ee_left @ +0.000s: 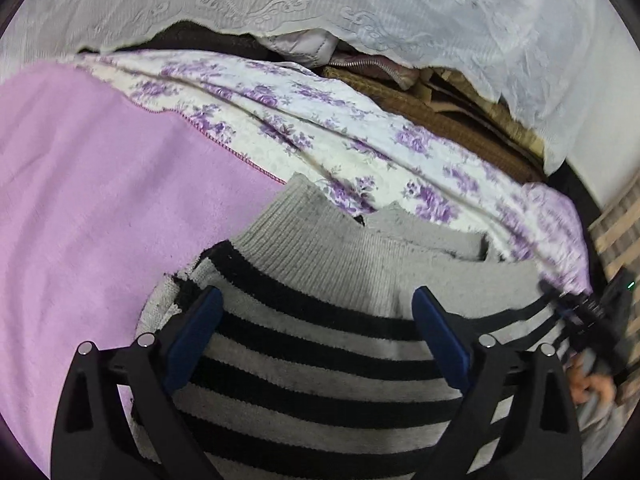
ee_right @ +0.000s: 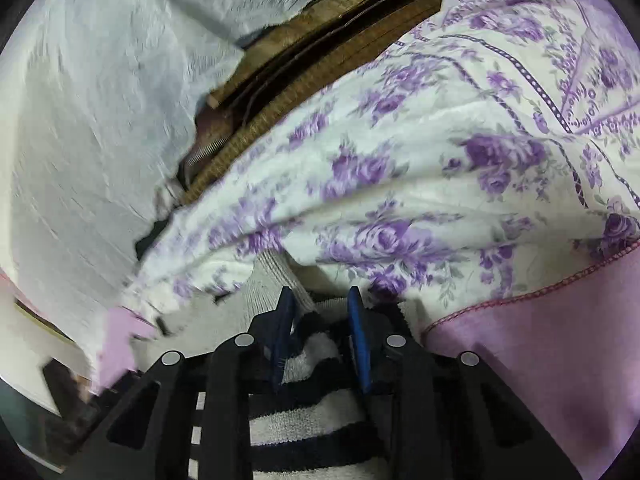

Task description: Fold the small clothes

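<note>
A small grey-and-black striped knit garment (ee_left: pixel 320 344) with grey ribbed cuffs lies on a pink blanket (ee_left: pixel 100 200). My left gripper (ee_left: pixel 318 300) is open wide just above the stripes, its blue pads on either side of the cloth. In the right wrist view my right gripper (ee_right: pixel 320 300) has its blue pads close together with a fold of the striped garment (ee_right: pixel 308 420) between them, near the grey ribbed cuff (ee_right: pixel 272 280). The right gripper also shows at the right edge of the left wrist view (ee_left: pixel 592 312).
A white quilt with purple flowers (ee_left: pixel 320 120) lies bunched behind the garment, also in the right wrist view (ee_right: pixel 400 160). A white embroidered cloth (ee_left: pixel 360 4) hangs behind, over brown woven mats (ee_left: pixel 460 120). The pink blanket (ee_right: pixel 560 360) extends to the right.
</note>
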A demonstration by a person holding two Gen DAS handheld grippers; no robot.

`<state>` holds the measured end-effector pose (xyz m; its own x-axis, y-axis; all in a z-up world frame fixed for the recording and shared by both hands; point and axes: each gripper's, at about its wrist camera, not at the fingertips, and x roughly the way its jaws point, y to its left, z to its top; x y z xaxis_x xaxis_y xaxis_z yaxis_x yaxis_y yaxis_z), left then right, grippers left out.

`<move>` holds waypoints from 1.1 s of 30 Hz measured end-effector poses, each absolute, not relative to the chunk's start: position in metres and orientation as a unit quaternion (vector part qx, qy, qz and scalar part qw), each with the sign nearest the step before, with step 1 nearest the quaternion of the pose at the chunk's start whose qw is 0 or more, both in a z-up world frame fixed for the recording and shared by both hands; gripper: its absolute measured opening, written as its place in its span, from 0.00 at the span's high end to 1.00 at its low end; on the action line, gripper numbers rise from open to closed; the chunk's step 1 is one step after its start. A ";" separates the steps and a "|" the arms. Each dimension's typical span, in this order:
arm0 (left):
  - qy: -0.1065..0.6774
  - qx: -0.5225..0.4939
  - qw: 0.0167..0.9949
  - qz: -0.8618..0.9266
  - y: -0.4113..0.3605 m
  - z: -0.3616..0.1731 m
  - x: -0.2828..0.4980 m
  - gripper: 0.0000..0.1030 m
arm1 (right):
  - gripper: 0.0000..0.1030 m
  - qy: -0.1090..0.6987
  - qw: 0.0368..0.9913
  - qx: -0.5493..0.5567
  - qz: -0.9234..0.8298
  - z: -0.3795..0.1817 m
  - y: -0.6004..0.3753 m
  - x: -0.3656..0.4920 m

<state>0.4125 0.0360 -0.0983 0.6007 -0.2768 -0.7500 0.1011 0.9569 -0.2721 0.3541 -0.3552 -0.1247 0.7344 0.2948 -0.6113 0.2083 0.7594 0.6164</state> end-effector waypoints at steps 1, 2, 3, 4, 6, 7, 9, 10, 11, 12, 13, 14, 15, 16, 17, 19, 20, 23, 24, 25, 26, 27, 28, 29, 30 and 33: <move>0.433 -0.092 0.891 -0.103 0.034 -0.098 0.411 0.10 | 0.72 0.362 0.868 0.339 0.023 -0.123 -0.353 0.352; 0.429 -0.089 0.893 -0.100 0.033 -0.096 0.408 0.10 | 0.72 0.356 0.876 0.325 0.019 -0.118 -0.350 0.349; 0.423 -0.089 0.896 -0.101 0.034 -0.094 0.405 0.10 | 0.70 0.346 0.884 0.313 0.016 -0.113 -0.346 0.345; 0.414 -0.088 0.900 -0.102 0.034 -0.090 0.398 0.10 | 0.66 0.335 0.893 0.300 0.014 -0.107 -0.342 0.340; 0.402 -0.076 0.906 -0.111 0.035 -0.083 0.384 0.09 | 0.65 0.303 0.921 0.242 0.020 -0.087 -0.321 0.325; 0.399 -0.069 0.907 -0.118 0.035 -0.081 0.379 0.07 | 0.63 0.294 0.930 0.217 0.026 -0.078 -0.309 0.321; 0.395 -0.046 0.910 -0.118 0.032 -0.079 0.371 0.04 | 0.56 0.278 0.945 0.164 0.054 -0.065 -0.278 0.311; 0.395 -0.038 0.911 -0.110 0.032 -0.081 0.369 0.04 | 0.52 0.282 0.945 0.147 0.073 -0.061 -0.265 0.312; 0.400 -0.033 0.911 -0.100 0.033 -0.083 0.370 0.04 | 0.52 0.287 0.944 0.137 0.083 -0.061 -0.258 0.311; 0.412 -0.036 0.906 -0.093 0.035 -0.090 0.374 0.04 | 0.51 0.298 0.942 0.121 0.091 -0.064 -0.246 0.315; 0.421 -0.041 0.901 -0.092 0.037 -0.095 0.377 0.04 | 0.51 0.310 0.941 0.104 0.091 -0.070 -0.239 0.317; 0.427 -0.037 0.899 -0.087 0.036 -0.100 0.379 0.04 | 0.51 0.328 0.937 0.085 0.082 -0.079 -0.233 0.321; 0.425 -0.026 0.901 -0.083 0.033 -0.101 0.378 0.04 | 0.47 0.364 0.926 0.071 0.073 -0.093 -0.230 0.329; 0.421 -0.009 0.904 -0.076 0.028 -0.102 0.376 0.04 | 0.46 0.387 0.917 0.067 0.073 -0.104 -0.228 0.333; 0.418 0.005 0.906 -0.070 0.024 -0.103 0.374 0.04 | 0.46 0.387 0.917 0.064 0.073 -0.105 -0.228 0.334; 0.414 0.032 0.908 -0.055 0.016 -0.105 0.372 0.04 | 0.42 0.382 0.920 0.056 0.073 -0.102 -0.226 0.331; 0.410 0.033 0.910 -0.052 0.017 -0.104 0.370 0.04 | 0.42 0.380 0.921 0.053 0.072 -0.102 -0.226 0.330; 0.399 0.013 0.915 -0.060 0.021 -0.095 0.358 0.04 | 0.42 0.356 0.930 0.062 0.068 -0.095 -0.231 0.322; 0.395 0.004 0.916 -0.078 0.021 -0.092 0.350 0.04 | 0.42 0.344 0.935 0.062 0.063 -0.090 -0.231 0.315; 0.392 0.003 0.915 -0.094 0.018 -0.089 0.342 0.04 | 0.42 0.338 0.937 0.062 0.063 -0.087 -0.230 0.311; 0.390 0.008 0.915 -0.100 0.015 -0.088 0.339 0.04 | 0.42 0.331 0.939 0.059 0.068 -0.083 -0.227 0.303; 0.388 0.023 0.915 -0.103 0.010 -0.088 0.333 0.04 | 0.42 0.329 0.940 0.054 0.071 -0.081 -0.223 0.298; 0.388 0.044 0.915 -0.099 0.004 -0.090 0.328 0.04 | 0.42 0.328 0.940 0.050 0.074 -0.080 -0.218 0.295; 0.389 0.054 0.915 -0.096 0.000 -0.092 0.326 0.04 | 0.42 0.330 0.940 0.040 0.079 -0.079 -0.213 0.289; 0.392 0.066 0.913 -0.092 -0.003 -0.096 0.326 0.04 | 0.42 0.337 0.938 0.031 0.082 -0.081 -0.209 0.285; 0.410 0.063 0.905 -0.090 -0.002 -0.103 0.331 0.04 | 0.35 0.372 0.926 -0.009 0.067 -0.097 -0.194 0.284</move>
<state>0.3314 -0.0020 -0.1032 0.6474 -0.1114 -0.7540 0.2154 0.9757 0.0408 0.2843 -0.1936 -0.0972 0.7144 0.1173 -0.6898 -0.1303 0.9909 0.0335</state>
